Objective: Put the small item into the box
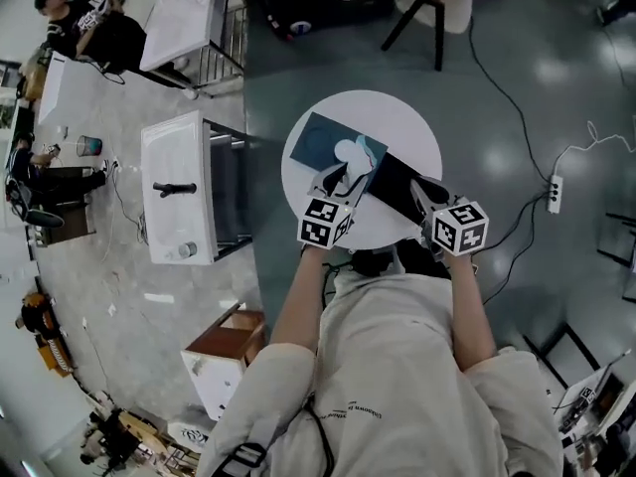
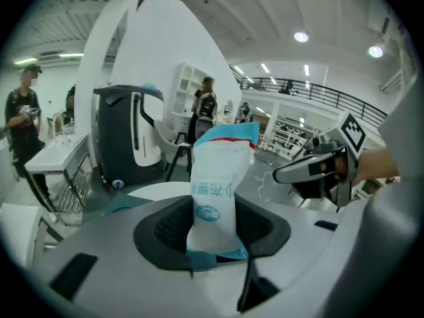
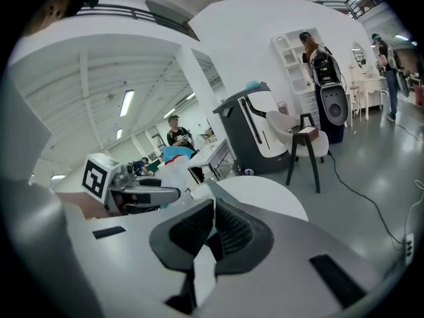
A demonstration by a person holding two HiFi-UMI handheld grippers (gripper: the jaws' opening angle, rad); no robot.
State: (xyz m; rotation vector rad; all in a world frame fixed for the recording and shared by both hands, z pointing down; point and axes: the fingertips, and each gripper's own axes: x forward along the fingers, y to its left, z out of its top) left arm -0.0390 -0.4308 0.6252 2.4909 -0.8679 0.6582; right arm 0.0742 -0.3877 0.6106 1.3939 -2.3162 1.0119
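Observation:
The small item is a white-and-blue packet (image 1: 353, 154) (image 2: 213, 184). It stands upright between the jaws of my left gripper (image 1: 343, 179) (image 2: 213, 234), which is shut on its lower end. The packet hangs over the flat dark teal box (image 1: 316, 139) lying on the round white table (image 1: 397, 117). The box's black part (image 1: 397, 179) stretches to the right. My right gripper (image 1: 422, 195) (image 3: 211, 234) is shut there, with a thin edge of the box (image 3: 204, 192) running between its jaws. The right gripper view shows the left gripper (image 3: 142, 194) and the packet (image 3: 173, 167) at its left.
A white chair (image 1: 427, 3) stands beyond the table. A white desk (image 1: 179, 197) is to the left, with people farther left. A power strip (image 1: 555, 195) and cables lie on the floor at the right. A brown-topped cabinet (image 1: 224, 351) stands near my left side.

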